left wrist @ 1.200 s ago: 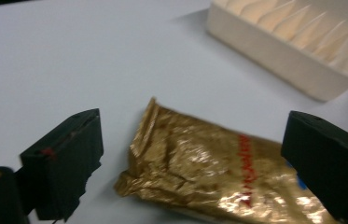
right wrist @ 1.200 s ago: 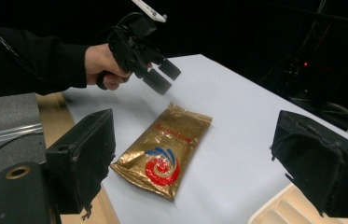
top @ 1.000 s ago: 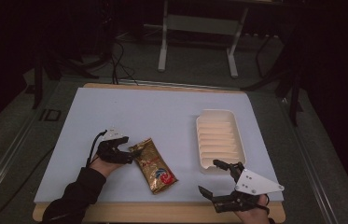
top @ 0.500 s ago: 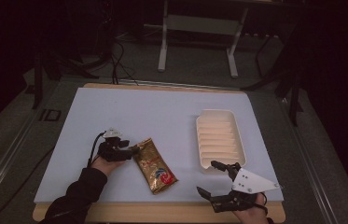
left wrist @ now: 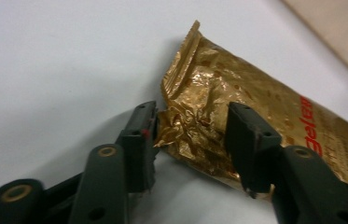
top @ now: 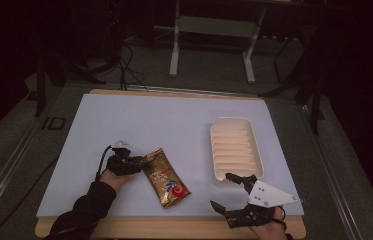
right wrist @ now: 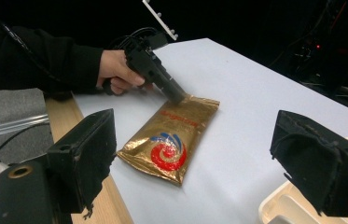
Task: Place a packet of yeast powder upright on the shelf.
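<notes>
The room is dark, with light falling mainly on a pale blue-white table top (top: pixel 174 125) that sits at the centre of the high view. A strip of bare wood edge (top: pixel 174 227) runs along its near side at the bottom of the frame and shows again along the far side. Around it lies a grey floor (top: pixel 209 70), dim toward the corners. At upper centre stands a light metal frame with 2 legs (top: pixel 175 45) and a crossbar. Black cables (top: pixel 126 62) trail over the floor at upper left. Dark stand legs (top: pixel 41 80) rise at left, and more dark supports (top: pixel 316 95) at right. The upper edge fades into blackness.
</notes>
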`<state>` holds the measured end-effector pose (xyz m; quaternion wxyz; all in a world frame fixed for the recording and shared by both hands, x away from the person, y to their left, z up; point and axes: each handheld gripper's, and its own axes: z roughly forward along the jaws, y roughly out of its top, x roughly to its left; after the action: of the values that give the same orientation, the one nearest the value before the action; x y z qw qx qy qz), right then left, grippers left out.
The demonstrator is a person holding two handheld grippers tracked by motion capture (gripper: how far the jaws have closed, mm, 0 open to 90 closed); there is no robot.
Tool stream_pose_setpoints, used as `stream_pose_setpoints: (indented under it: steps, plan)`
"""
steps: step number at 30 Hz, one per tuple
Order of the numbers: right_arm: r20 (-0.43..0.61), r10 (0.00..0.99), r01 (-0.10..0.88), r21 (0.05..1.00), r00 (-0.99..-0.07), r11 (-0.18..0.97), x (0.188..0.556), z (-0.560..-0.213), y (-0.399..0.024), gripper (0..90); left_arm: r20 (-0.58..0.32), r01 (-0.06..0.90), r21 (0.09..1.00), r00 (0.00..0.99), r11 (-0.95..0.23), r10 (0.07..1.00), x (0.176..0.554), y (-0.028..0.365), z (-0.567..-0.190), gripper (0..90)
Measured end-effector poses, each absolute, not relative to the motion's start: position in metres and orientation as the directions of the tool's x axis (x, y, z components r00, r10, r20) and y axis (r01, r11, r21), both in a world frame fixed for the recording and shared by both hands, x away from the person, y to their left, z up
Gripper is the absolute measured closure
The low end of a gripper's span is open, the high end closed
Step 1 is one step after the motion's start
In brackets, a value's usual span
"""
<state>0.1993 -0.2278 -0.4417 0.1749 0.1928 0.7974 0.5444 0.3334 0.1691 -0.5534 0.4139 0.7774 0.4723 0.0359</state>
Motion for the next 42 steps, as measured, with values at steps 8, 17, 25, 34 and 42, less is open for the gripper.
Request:
stream_pose_setpoints:
  steps: [8,17,25,34,42]
  plan:
    - [-0.068,0.499,0.120,0.935,-0.864,0.335,0.200,-0.442,-0.228,14.1,-0.097,0.623,0.689,0.585,-0.370,0.805,0.320,0.144,-0.549,69.7]
    - [-0.070,0.503,0.120,0.935,-0.861,0.334,0.200,-0.441,-0.228,14.1,-0.026,0.621,0.686,0.541,-0.379,0.841,0.315,0.132,-0.547,88.9]
    - [-0.073,0.520,0.116,0.940,-0.851,0.321,0.199,-0.439,-0.231,14.1,-0.024,0.586,0.733,0.529,-0.345,0.848,0.311,0.133,-0.529,90.0]
    - [-0.073,0.531,0.105,0.949,-0.844,0.298,0.197,-0.435,-0.234,14.1,-0.014,0.551,0.758,0.548,-0.349,0.836,0.308,0.133,-0.513,90.0]
    - [-0.064,0.534,0.113,0.950,-0.843,0.293,0.197,-0.435,-0.233,13.2,0.021,0.471,0.810,0.572,-0.349,0.820,0.297,0.132,-0.487,90.0]
